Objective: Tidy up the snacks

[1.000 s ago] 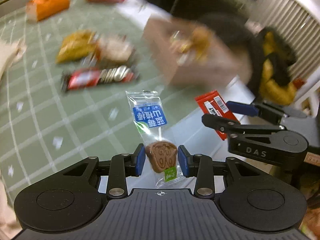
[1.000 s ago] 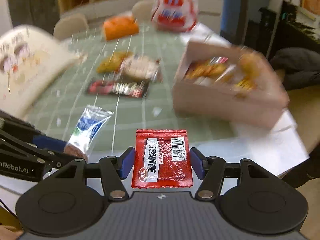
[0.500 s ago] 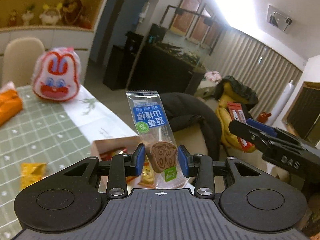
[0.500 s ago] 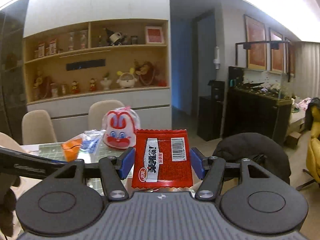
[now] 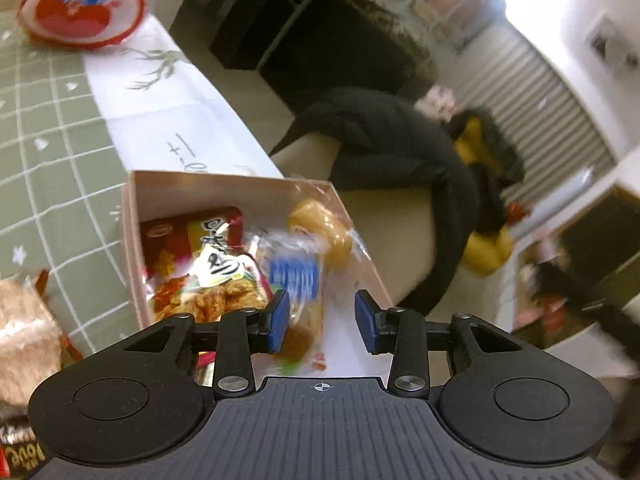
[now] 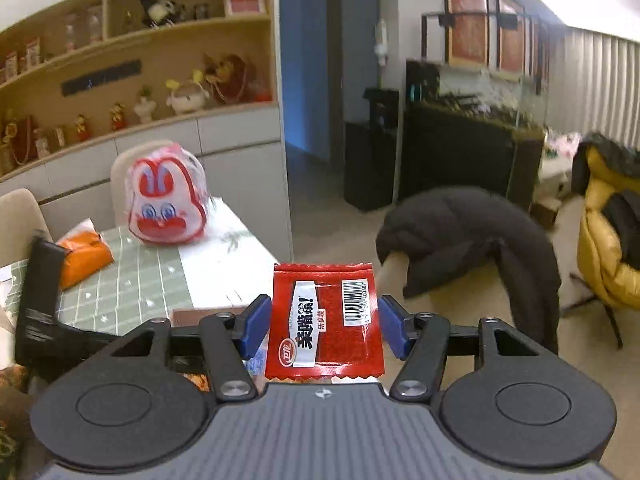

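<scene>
The counter [image 5: 60, 128], under a green checked cloth, fills the left wrist view from nine to eleven o'clock. The cardboard box [image 5: 132, 216] sits at its edge in the middle of that view. The box already holds several snacks: a red and yellow bag of crackers [image 5: 188, 248], a golden wrapped bun [image 5: 320, 228] and other wrappers too blurred to name. By my reading the job is well under way but not finished.

The left claw [image 5: 322, 316] hangs over the box with its jaws partly apart. A clear packet with a blue label [image 5: 298, 292] is smeared between them, close to the left pad and free of the right one, so it looks loose and on its way into the box, though the blur leaves some doubt. The right claw [image 6: 322, 328] holds a red packet [image 6: 324, 320] upright between its pads, up in the air and not yet over the box, whose rim peeks out at eight o'clock.

Left to sort, as far as can be seen: a rabbit-faced bag [image 5: 80, 0] at eleven o'clock on the far end of the counter, an orange pack [image 6: 84, 256] beside it, a pale bag [image 5: 24, 328] at eight o'clock and a dark bar [image 5: 20, 456] in the bottom corner.

A black coat [image 5: 392, 140] draped over a chair stands just past the box at two o'clock. It is near, yet I judge it no hindrance to a drop from above; the crowded box is the tighter limit
</scene>
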{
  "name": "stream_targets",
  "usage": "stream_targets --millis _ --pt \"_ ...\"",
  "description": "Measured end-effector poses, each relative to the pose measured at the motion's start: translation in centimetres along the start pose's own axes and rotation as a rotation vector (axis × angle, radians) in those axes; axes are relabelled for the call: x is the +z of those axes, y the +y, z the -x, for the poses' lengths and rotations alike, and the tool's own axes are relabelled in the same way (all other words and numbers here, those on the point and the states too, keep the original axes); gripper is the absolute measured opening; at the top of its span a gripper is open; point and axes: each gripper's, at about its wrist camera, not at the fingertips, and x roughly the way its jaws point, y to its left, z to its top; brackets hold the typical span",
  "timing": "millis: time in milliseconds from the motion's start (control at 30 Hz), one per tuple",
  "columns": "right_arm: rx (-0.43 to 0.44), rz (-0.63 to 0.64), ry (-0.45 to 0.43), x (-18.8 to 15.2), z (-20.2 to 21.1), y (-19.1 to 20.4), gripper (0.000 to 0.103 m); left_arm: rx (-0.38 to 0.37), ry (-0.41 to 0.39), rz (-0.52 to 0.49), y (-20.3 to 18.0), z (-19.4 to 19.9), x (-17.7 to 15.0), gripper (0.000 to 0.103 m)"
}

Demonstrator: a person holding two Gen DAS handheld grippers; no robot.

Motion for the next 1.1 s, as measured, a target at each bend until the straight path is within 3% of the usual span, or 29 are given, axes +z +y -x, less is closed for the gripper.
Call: stream_targets --millis 100,267,367,533,667,867,1000,1100 --pt "0.032 -0.038 0.070 -1.1 -2.6 0.2 0.058 0.047 -0.047 0.040 1.8 2.5 -0.4 0.041" --pt "0.184 -0.089 0.185 -1.5 -7.2 2.0 0.061 0.168 -0.111 0.151 6.5 8.1 -3.6 0.041" --pt "0.185 -0.077 0.180 -1.4 -7.5 3.0 0.070 0.275 -0.131 0.219 9.4 11.4 -6.0 0.041" --pt "0.231 -0.046 0.173 -2.1 -7.2 5.4 0.072 0.391 -0.156 0.396 13.2 16.1 -11.4 0.041" --pt "0.341 0.045 0.227 -3.4 -7.1 10.3 0.072 0.409 -0.165 0.432 14.1 17.9 -13.7 0.041" --pt "0.466 0.168 0.301 -4.4 -8.3 18.3 0.076 0.415 -0.190 0.417 15.1 18.6 -14.1 0.041" --pt "0.486 0.160 0.364 -4.2 -11.8 22.0 0.080 0.407 -0.160 0.375 14.0 19.3 -15.5 0.040" --pt "0.440 0.131 0.434 -4.7 -15.9 24.1 0.080 0.393 -0.132 0.389 14.3 19.5 -16.5 0.039"
